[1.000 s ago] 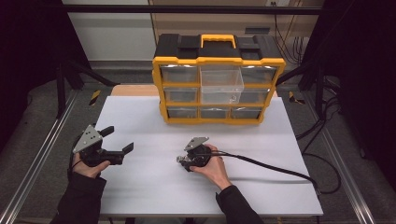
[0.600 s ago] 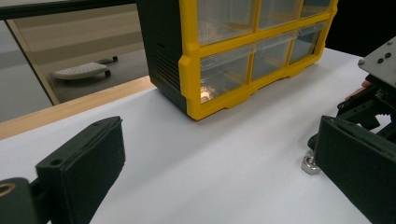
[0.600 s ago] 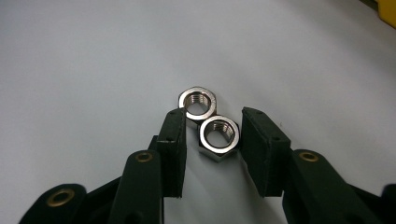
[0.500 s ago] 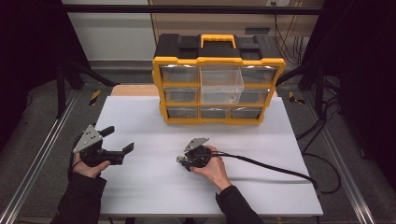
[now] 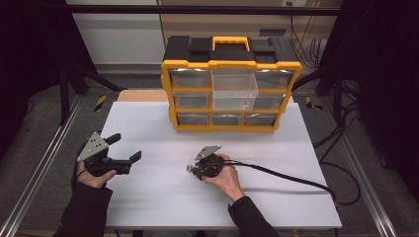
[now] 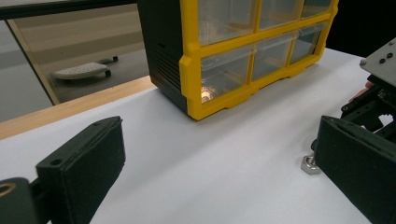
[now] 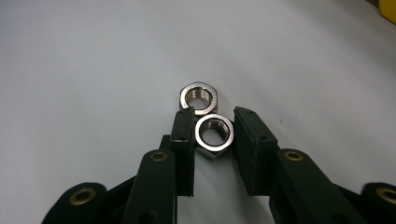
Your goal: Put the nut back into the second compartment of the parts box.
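Two steel hex nuts lie touching on the white table (image 5: pixel 163 207). The nearer nut (image 7: pixel 214 133) sits between the jaws of my right gripper (image 7: pixel 214 114), which have just been closing. The left pad touches it and a thin gap shows at the right pad. The farther nut (image 7: pixel 198 98) lies just beyond the tips. In the high view my right gripper (image 5: pixel 191 169) lies low at the table's middle. My left gripper (image 5: pixel 126 147) is held at the left, open and holding nothing. The left gripper view shows a nut (image 6: pixel 308 164) by its right jaw.
A yellow and black drawer organizer (image 5: pixel 232 126) stands at the back of the table, its clear middle drawer (image 5: pixel 234 91) pulled out. The right gripper's black cable (image 5: pixel 291 177) trails across the table to the right edge.
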Demonstrator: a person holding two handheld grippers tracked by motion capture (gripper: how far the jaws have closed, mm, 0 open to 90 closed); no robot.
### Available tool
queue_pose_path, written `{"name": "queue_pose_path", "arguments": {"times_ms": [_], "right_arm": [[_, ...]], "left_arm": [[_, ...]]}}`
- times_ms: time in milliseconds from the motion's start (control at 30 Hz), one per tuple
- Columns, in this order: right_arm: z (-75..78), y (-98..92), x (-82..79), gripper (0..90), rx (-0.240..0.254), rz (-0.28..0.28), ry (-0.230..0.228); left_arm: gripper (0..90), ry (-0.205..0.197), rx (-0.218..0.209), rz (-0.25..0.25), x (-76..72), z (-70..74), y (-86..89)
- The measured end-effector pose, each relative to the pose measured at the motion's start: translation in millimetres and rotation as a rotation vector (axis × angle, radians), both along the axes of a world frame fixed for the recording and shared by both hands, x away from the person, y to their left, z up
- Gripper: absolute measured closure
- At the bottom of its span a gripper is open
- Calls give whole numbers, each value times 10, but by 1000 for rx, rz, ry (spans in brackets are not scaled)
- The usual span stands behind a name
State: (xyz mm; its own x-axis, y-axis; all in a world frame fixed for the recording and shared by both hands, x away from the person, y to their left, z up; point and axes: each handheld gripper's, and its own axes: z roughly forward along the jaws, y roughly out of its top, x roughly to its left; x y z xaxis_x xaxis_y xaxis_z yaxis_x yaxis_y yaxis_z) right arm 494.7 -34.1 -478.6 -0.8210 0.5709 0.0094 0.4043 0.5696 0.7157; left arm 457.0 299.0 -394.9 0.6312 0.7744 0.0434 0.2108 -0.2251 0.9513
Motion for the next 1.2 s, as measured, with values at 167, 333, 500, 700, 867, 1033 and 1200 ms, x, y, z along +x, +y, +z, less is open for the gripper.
{"name": "queue_pose_path", "arguments": {"times_ms": [167, 333, 500, 700, 867, 1033, 1200], "right_arm": [[12, -4, -5, 704, -7, 3, 10], [27, -13, -24, 705, -9, 19, 13], [76, -25, -39, 704, 10, 20, 7], [220, -88, -63, 704, 27, 32, -11], [350, -151, -87, 704, 53, 41, -30], [458, -200, -108, 704, 73, 33, -47], [570, -261, -118, 704, 97, 42, -61]], "left_arm": [[11, 0, -1, 0, 0, 1, 2], [11, 0, 0, 0, 1, -1, -1], [11, 2, 0, -1, -3, 1, -4], [9, -1, -3, 3, -2, -2, -1], [9, -6, -6, 7, -6, -1, -5], [6, -10, -9, 12, -8, -3, -7], [4, -6, -11, 16, -7, -10, -10]]}}
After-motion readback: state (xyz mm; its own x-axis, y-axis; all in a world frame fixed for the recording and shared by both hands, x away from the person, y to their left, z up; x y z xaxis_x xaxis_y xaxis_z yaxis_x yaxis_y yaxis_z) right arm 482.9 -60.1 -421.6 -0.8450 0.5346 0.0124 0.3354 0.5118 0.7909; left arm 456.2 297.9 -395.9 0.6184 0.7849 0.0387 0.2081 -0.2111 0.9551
